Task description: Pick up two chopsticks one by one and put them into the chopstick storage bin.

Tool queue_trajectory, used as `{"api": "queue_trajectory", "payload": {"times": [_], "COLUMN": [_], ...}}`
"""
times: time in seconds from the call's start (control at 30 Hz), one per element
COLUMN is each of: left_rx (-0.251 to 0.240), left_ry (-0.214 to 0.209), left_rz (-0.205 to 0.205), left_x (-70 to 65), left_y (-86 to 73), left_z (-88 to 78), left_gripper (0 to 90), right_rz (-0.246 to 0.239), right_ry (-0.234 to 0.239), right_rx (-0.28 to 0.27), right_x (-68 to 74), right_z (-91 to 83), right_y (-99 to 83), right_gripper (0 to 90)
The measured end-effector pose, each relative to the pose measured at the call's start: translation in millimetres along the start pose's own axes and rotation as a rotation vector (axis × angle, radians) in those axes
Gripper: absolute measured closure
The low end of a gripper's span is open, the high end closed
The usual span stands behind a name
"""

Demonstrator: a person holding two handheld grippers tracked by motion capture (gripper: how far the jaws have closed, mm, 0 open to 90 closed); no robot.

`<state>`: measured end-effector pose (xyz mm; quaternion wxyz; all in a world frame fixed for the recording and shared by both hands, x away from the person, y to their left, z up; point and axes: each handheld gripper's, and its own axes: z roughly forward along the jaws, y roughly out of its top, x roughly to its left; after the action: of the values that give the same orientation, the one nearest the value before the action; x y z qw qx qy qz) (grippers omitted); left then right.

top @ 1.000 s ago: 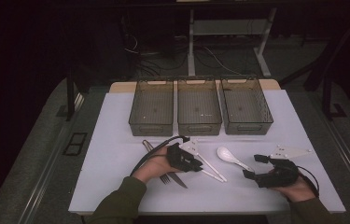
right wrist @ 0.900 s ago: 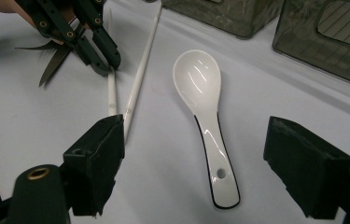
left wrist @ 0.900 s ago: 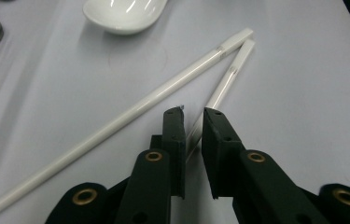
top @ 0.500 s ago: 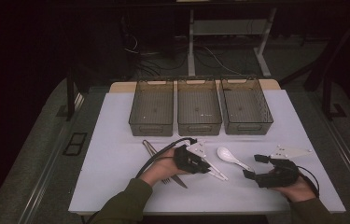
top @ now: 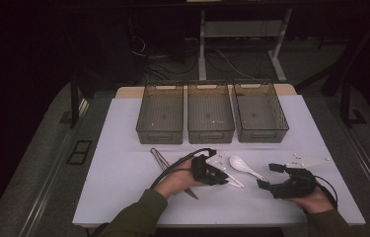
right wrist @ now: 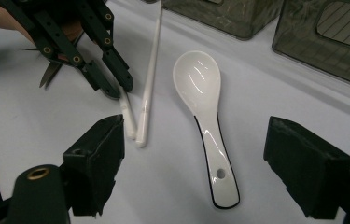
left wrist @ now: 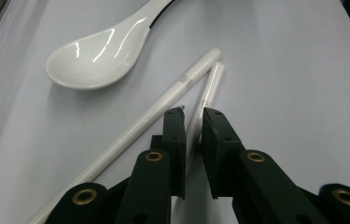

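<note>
Three smoky plastic bins [top: 210, 116] stand in a row at twelve o'clock on the white table [top: 123, 173], and all look empty from the high view. In front of them lie the pieces to be sorted: a pair of metal tongs [top: 162, 159] at about nine o'clock from the left gripper, a white ceramic spoon [top: 243, 167] at centre, and two white chopsticks [left wrist: 163, 109] just beside the spoon, their near ends almost touching. The left gripper [left wrist: 192, 116] has its jaws nearly closed around the thinner chopstick [left wrist: 208, 95], which lies flat on the table between them; whether the pads are already pinching it I cannot tell for sure, though it reads as a grasp being made. The right gripper [right wrist: 193, 168] hovers with jaws spread wide, the spoon lying between them at its twelve o'clock, not touched. The step in hand looks like picking up one chopstick. Next, I judge, comes a firm squeeze and a level lift, without dragging the second chopstick along, then a carry toward a bin.
</note>
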<state>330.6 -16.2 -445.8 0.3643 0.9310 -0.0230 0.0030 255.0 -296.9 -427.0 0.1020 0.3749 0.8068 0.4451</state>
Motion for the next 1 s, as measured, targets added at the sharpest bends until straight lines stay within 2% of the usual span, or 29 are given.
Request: {"api": "queue_trajectory", "payload": {"times": [0.2,0.3,0.43,0.53,0.77,0.9,1.0], "left_rx": [-0.010,-0.012,-0.018,-0.019,-0.005,0.015,0.002], "left_ry": [0.022,0.027,0.006,0.009,-0.029,-0.050,-0.066], "left_rz": [-0.016,-0.010,-0.030,-0.034,-0.060,-0.045,-0.020], "left_x": [1.9,2.5,2.9,6.1,17.5,20.5,24.3], "left_y": [5.1,6.3,4.7,1.5,-16.8,-23.2,-25.5], "left_z": [5.8,7.0,1.8,-6.9,-26.9,-23.5,-22.8], "left_gripper": [79.6,79.6,76.0,73.5,73.4,75.5,76.8], "right_rz": [0.001,0.002,0.003,0.000,-0.001,-0.002,-0.001], "right_ry": [0.001,0.003,0.003,0.003,0.007,0.008,0.009], "right_rx": [-0.002,-0.002,-0.003,-0.004,-0.004,-0.002,-0.001], "right_x": [-0.6,-0.5,-0.6,-0.9,-0.5,-0.6,-0.2], "right_z": [-0.4,-0.6,-0.9,-1.1,-0.9,-0.1,-0.1], "right_y": [-0.2,-0.1,-0.1,-0.1,0.0,-0.1,-0.1], "right_gripper": [20.2,20.2,20.2,20.1,20.1,20.1,20.1]}}
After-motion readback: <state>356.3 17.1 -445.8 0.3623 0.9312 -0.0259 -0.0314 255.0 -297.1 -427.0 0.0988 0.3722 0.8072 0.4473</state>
